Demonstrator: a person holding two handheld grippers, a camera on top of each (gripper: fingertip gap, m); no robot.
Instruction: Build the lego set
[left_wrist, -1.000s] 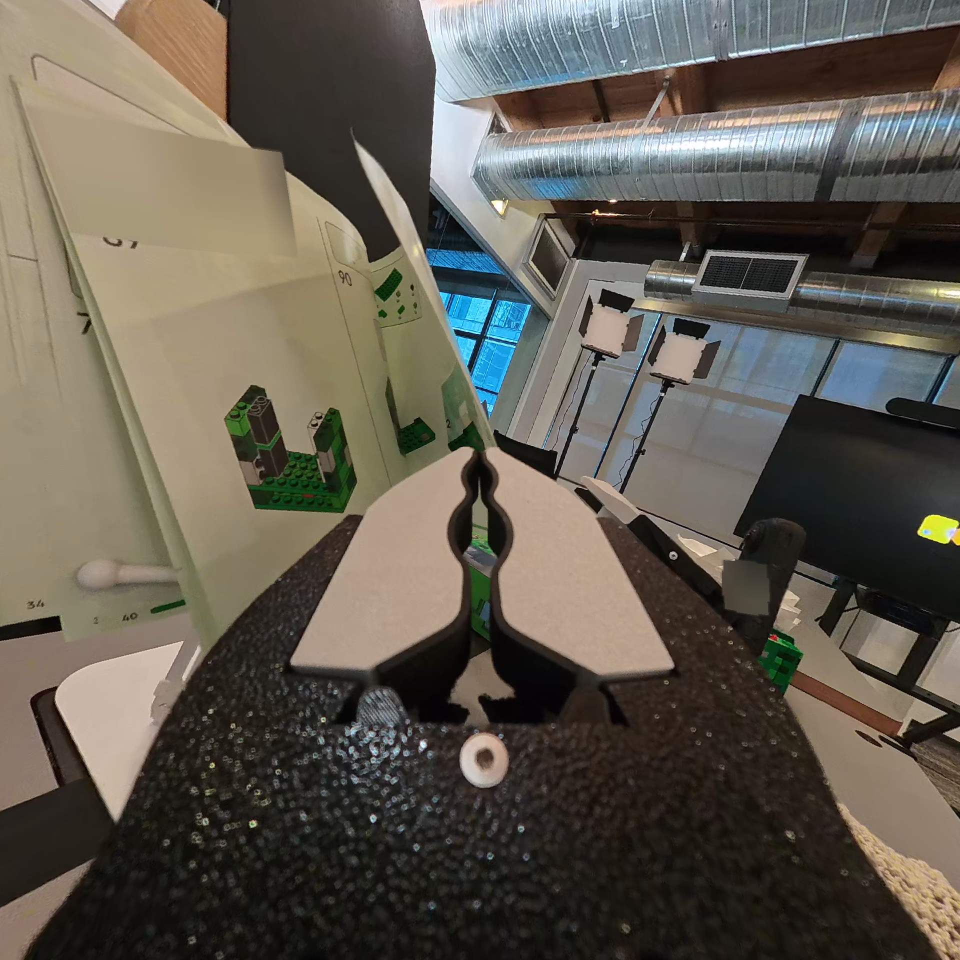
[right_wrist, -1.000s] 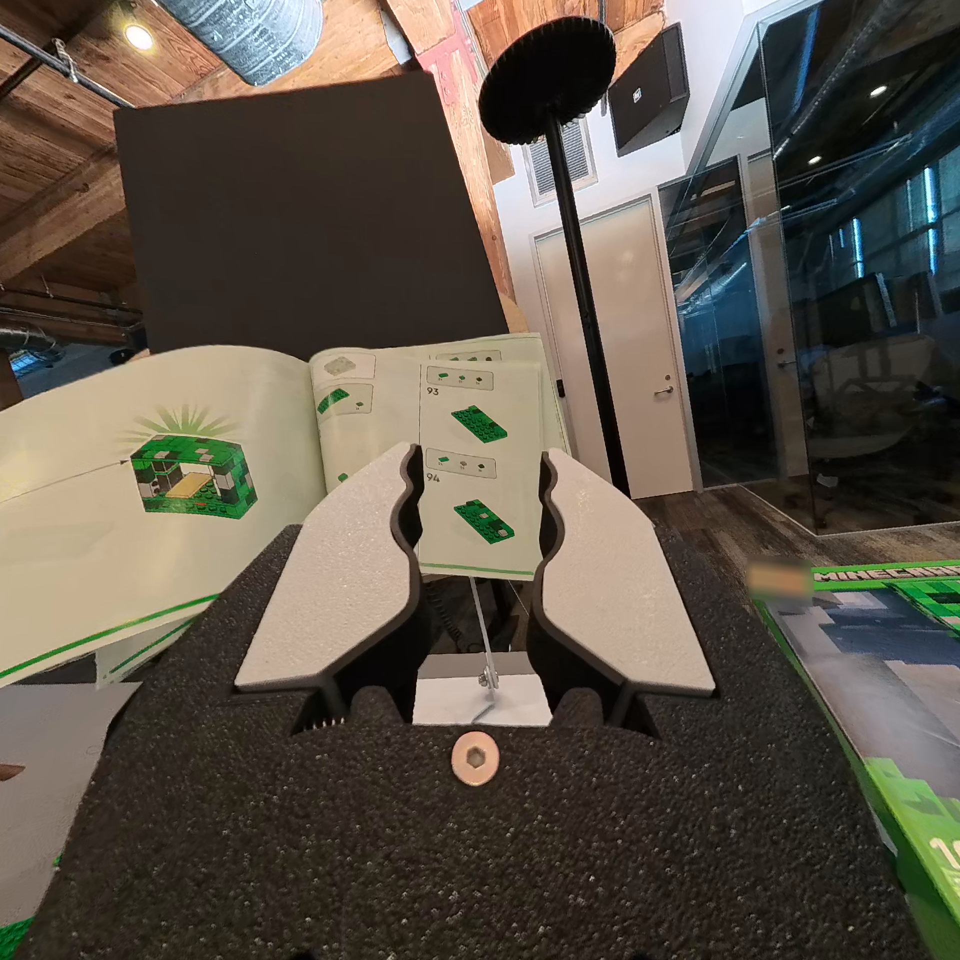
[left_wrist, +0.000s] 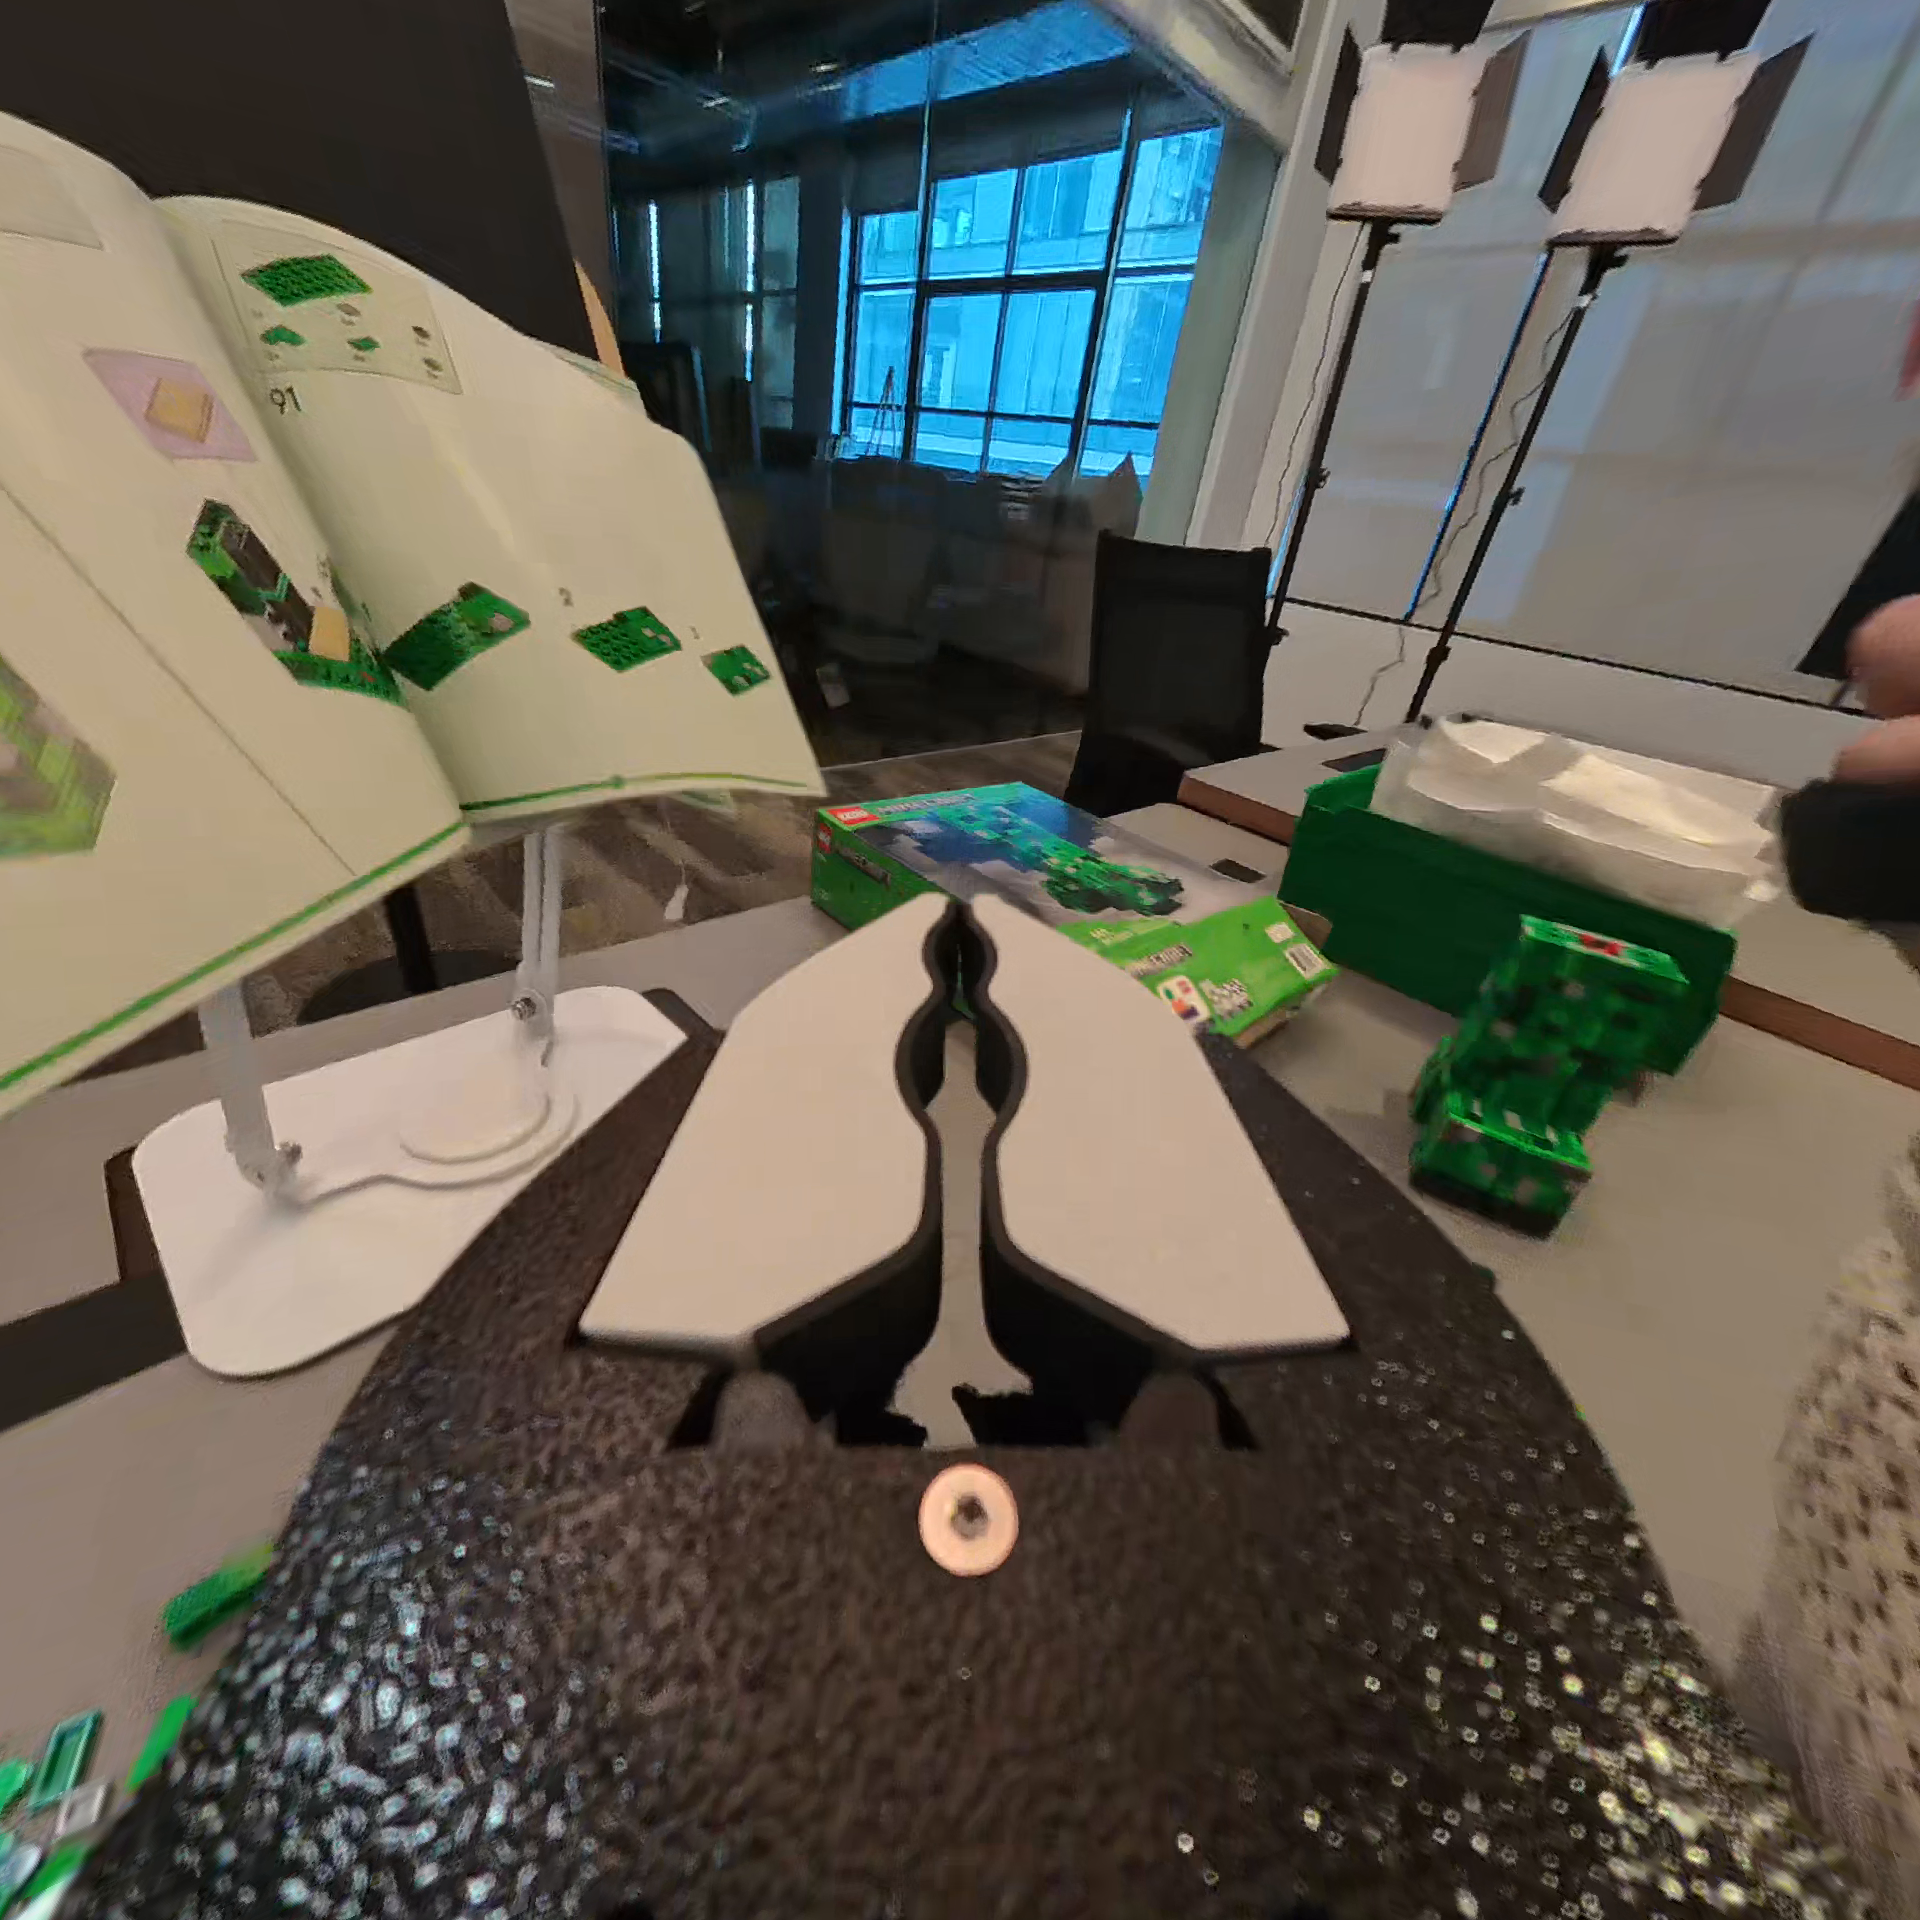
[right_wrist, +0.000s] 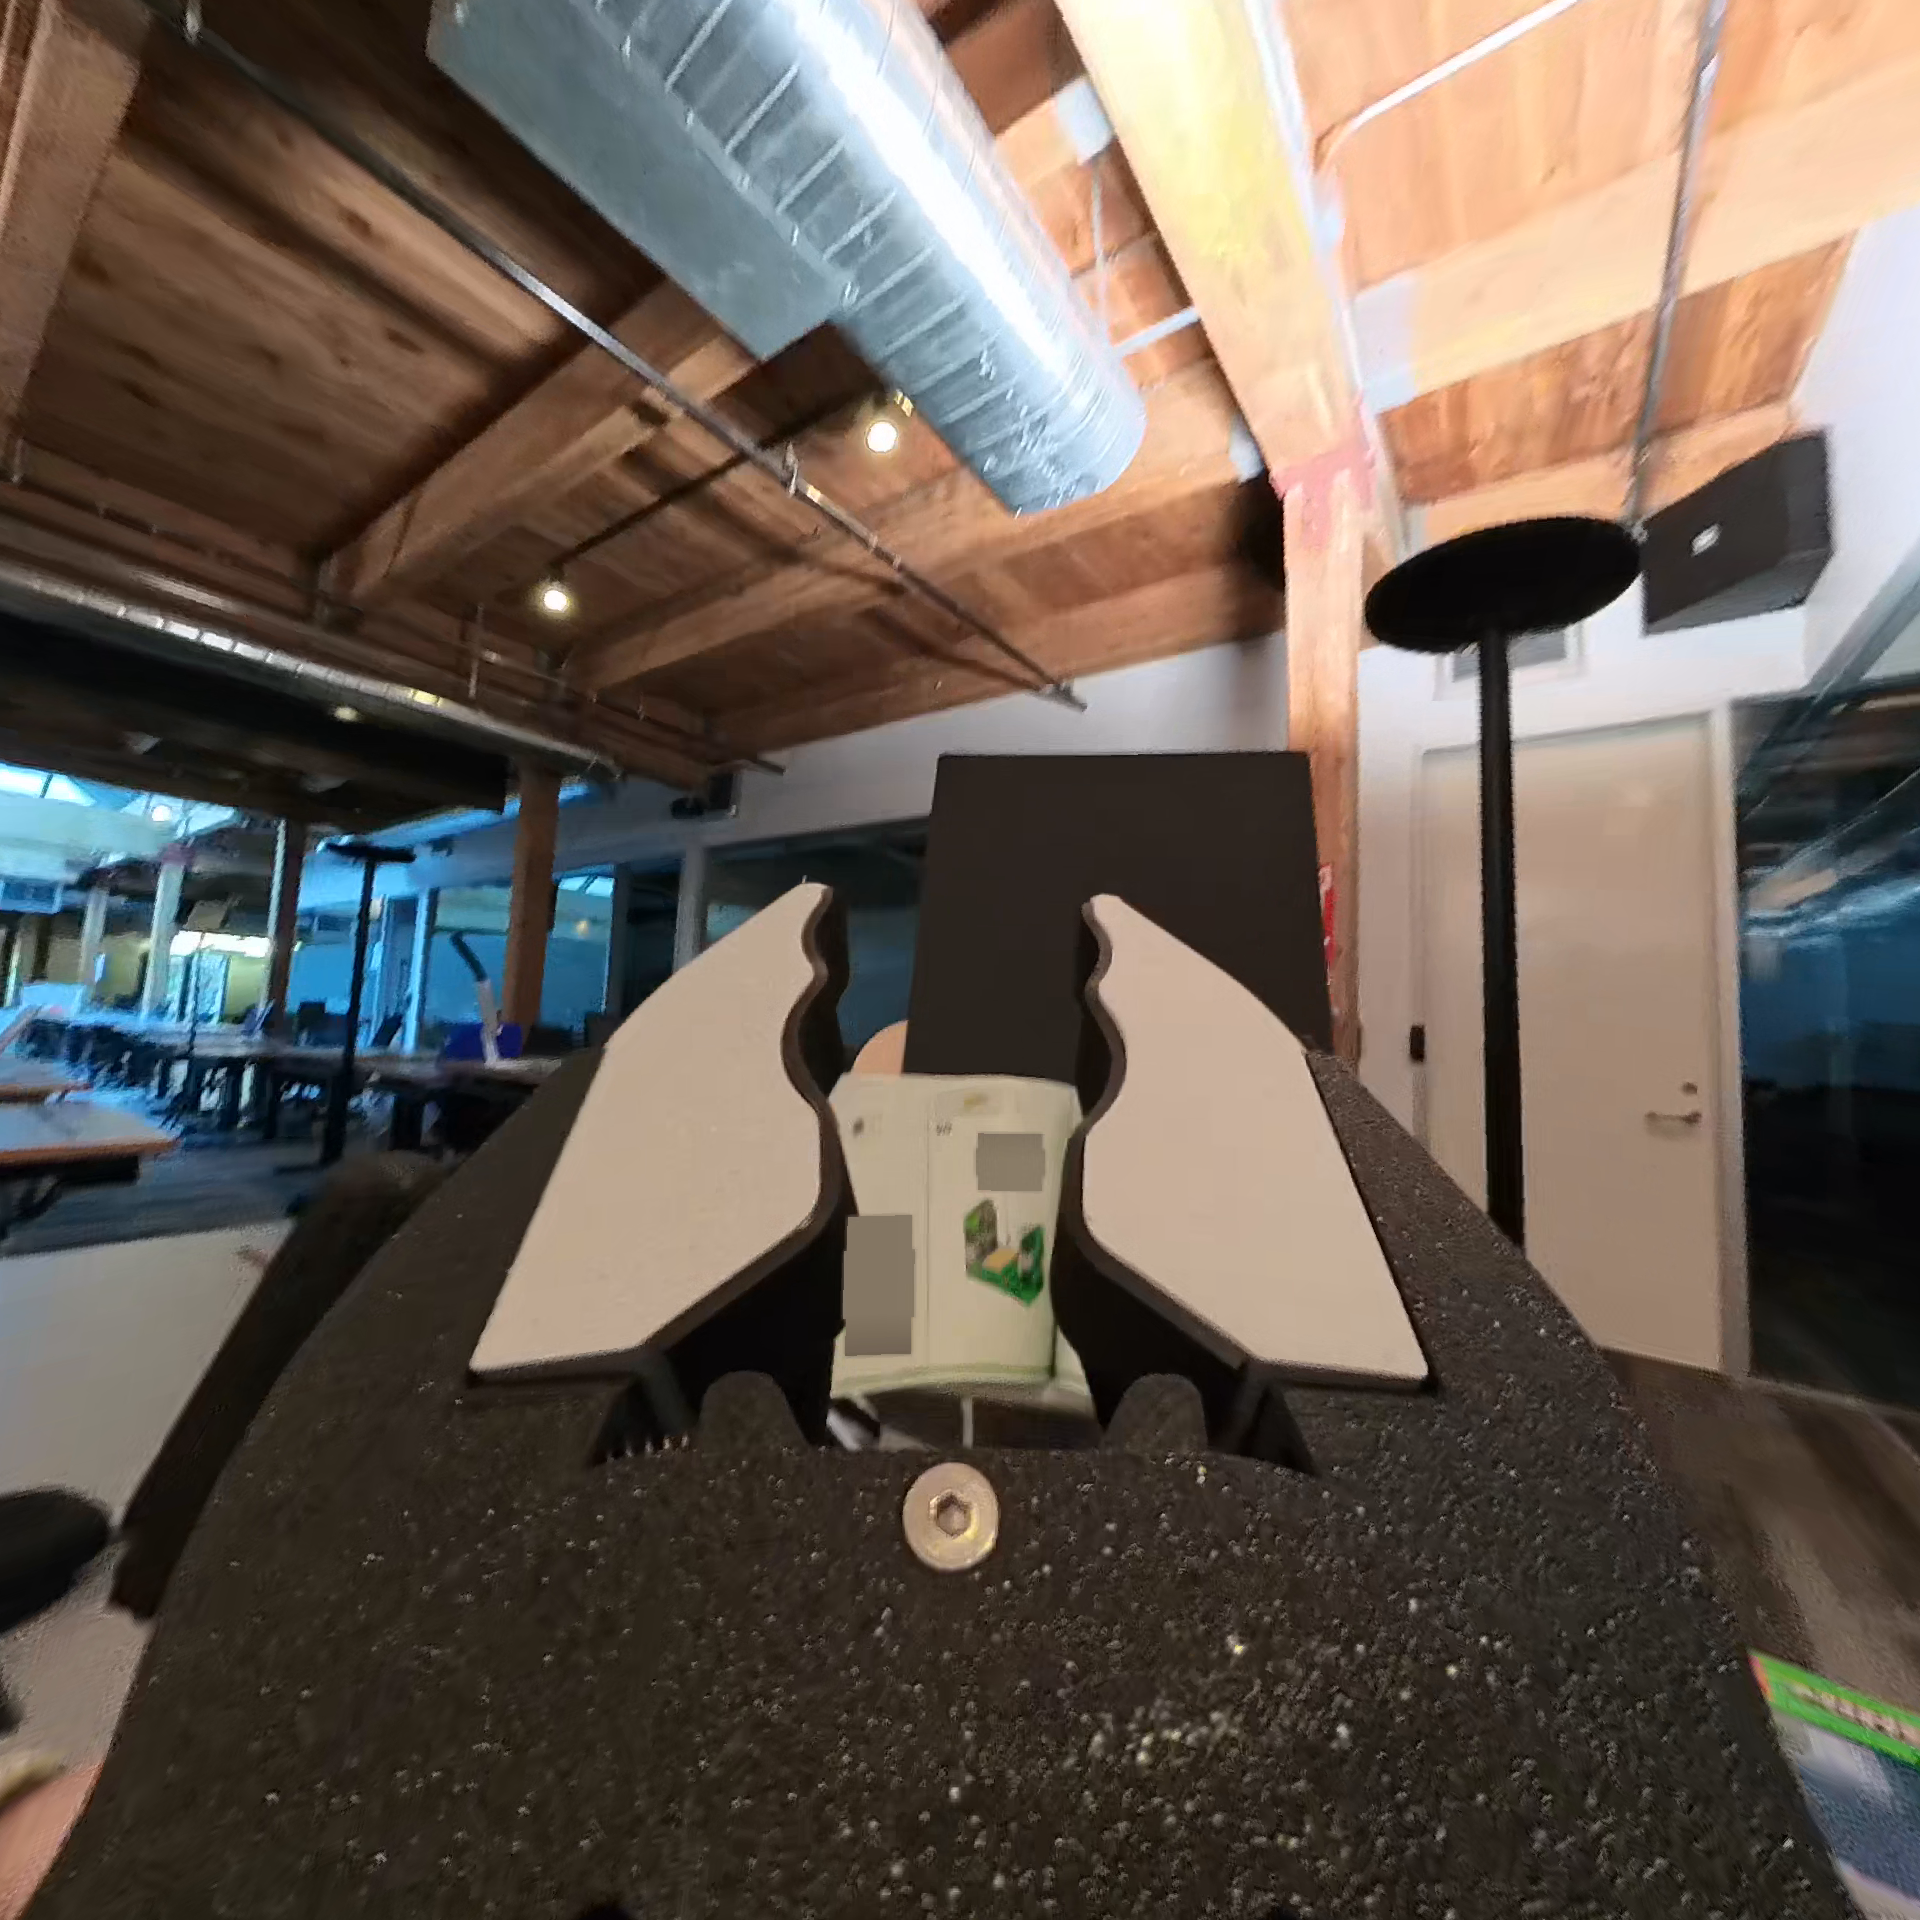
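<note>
On the grey tabletop (left_wrist: 1714, 1299), the half-built green and black block figure (left_wrist: 1538, 1060) is lying on its side, just in front of the dark green rectangular bin (left_wrist: 1455, 914). That bin is holding crumpled clear plastic bags (left_wrist: 1558, 810). Left of it, the green cardboard set box (left_wrist: 997, 862) is lying flat, one end flap open. The pale green instruction booklet (left_wrist: 343, 520) is sitting open on a white wire stand (left_wrist: 312, 1226). Loose green pieces (left_wrist: 62, 1766) are lying at lower left. The left gripper (left_wrist: 961, 920) is clenched on nothing; the right gripper (right_wrist: 956, 904) is spread wide, empty, tilting towards the ceiling.
</note>
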